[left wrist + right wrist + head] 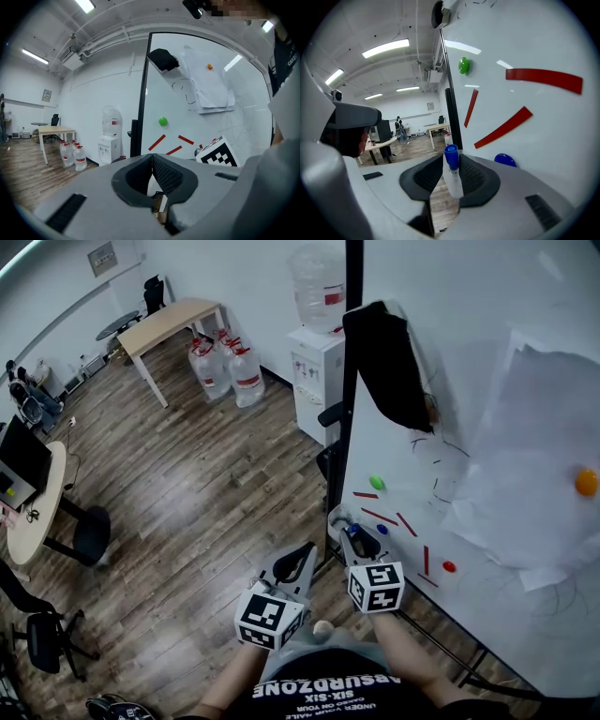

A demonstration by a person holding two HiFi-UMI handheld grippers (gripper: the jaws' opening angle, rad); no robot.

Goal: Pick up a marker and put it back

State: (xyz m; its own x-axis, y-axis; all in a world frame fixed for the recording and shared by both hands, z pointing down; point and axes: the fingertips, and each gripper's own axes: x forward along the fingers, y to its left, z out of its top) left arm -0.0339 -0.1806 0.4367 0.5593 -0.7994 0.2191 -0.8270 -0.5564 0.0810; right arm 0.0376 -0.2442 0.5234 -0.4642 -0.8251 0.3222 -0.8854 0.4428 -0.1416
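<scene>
A marker (452, 171) with a white body and blue cap stands upright between the pads of my right gripper (450, 163), which is shut on it. In the head view the right gripper (359, 540) is at the lower left edge of the whiteboard (412, 498), with the marker's blue cap (353, 530) just showing at its tips. My left gripper (305, 557) is held beside it to the left, off the board. Its jaws (152, 158) are shut with their pads meeting and nothing between them.
The whiteboard carries a green magnet (377, 482), a blue magnet (382, 529), a red magnet (449, 567), an orange one (586, 481), red strips (379, 516), paper sheets (534, 456) and a black cloth (389, 362). A water dispenser (317, 381) stands behind the board's black post (349, 409).
</scene>
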